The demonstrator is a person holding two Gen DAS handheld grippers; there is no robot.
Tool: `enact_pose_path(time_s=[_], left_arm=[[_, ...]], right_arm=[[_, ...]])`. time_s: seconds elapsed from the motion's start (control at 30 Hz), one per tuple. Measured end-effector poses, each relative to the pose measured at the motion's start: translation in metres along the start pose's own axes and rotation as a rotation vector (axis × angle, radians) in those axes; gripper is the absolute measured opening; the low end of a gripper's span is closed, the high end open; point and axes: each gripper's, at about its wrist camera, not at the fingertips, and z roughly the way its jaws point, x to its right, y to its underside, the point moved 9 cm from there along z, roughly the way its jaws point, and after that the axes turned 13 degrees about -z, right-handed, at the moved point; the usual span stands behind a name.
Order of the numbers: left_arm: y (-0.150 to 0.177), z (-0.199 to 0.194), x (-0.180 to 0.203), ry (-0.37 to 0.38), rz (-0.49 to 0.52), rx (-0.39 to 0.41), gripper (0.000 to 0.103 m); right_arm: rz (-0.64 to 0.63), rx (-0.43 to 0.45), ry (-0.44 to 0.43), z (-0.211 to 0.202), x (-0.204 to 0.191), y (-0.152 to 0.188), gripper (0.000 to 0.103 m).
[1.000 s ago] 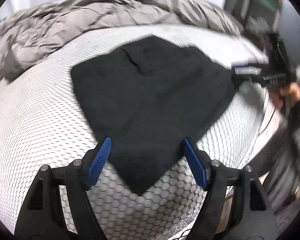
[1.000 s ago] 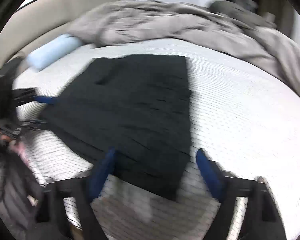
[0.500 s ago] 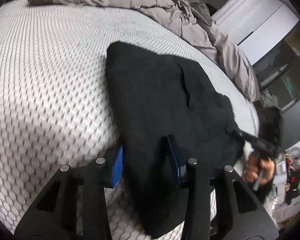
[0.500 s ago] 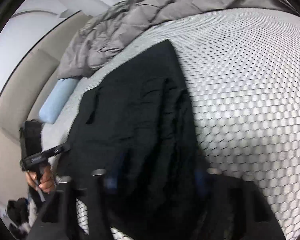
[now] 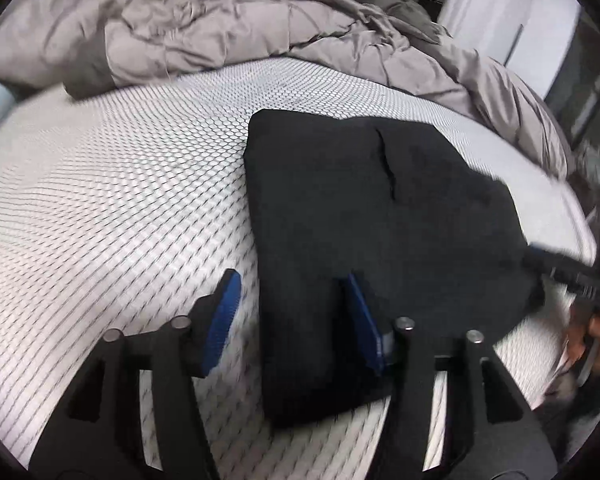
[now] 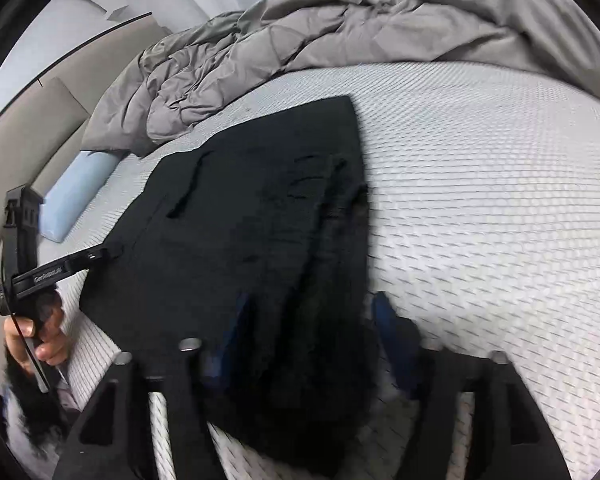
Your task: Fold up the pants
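Note:
The black pants (image 5: 364,216) lie folded in a thick stack on the white honeycomb mattress (image 5: 120,208). My left gripper (image 5: 292,316) is open, its blue pads (image 5: 224,312) straddling the stack's near left edge. In the right wrist view the pants (image 6: 252,232) lie across the middle, and my right gripper (image 6: 308,332) is open with its fingers on either side of the stack's near right corner. Each gripper shows in the other's view: the right one (image 5: 560,268) at the far right edge, the left one (image 6: 60,268) at the left.
A rumpled grey duvet (image 5: 260,28) is piled along the far side of the bed. A light blue pillow (image 6: 80,192) lies at the headboard (image 6: 32,128). The mattress edge (image 5: 572,216) runs close to the pants on the right.
Both grippers closed on the pants' corners half a second ago and have since opened. The views swung back and the pants rest flat on the mattress.

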Motion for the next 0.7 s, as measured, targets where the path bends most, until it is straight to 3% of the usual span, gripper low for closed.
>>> enact_pose_path(time_s=[0.13, 0.2, 0.27, 0.3, 0.43, 0.7], left_arm=[[0.026, -0.041, 0.004, -0.021, 0.022, 0.074, 0.077], [0.029, -0.059, 0.016, -0.015, 0.056, 0.143, 0.091], [0.034, -0.074, 0.025, -0.021, 0.092, 0.209, 0.103], [0.036, -0.078, 0.031, -0.027, 0.101, 0.235, 0.102], [0.043, -0.084, 0.046, -0.039, 0.091, 0.265, 0.102], [0.054, -0.098, 0.059, -0.077, 0.111, 0.345, 0.102]], right_arm=[[0.036, -0.001, 0.101, -0.024, 0.023, 0.021, 0.085], [0.041, 0.036, 0.059, -0.038, 0.019, 0.021, 0.085], [0.010, 0.106, 0.028, -0.053, 0.005, 0.012, 0.096], [-0.018, 0.154, 0.025, -0.062, -0.003, 0.007, 0.103], [-0.100, 0.307, 0.022, -0.088, -0.031, -0.001, 0.103], [-0.107, 0.387, 0.042, -0.101, -0.042, 0.004, 0.103]])
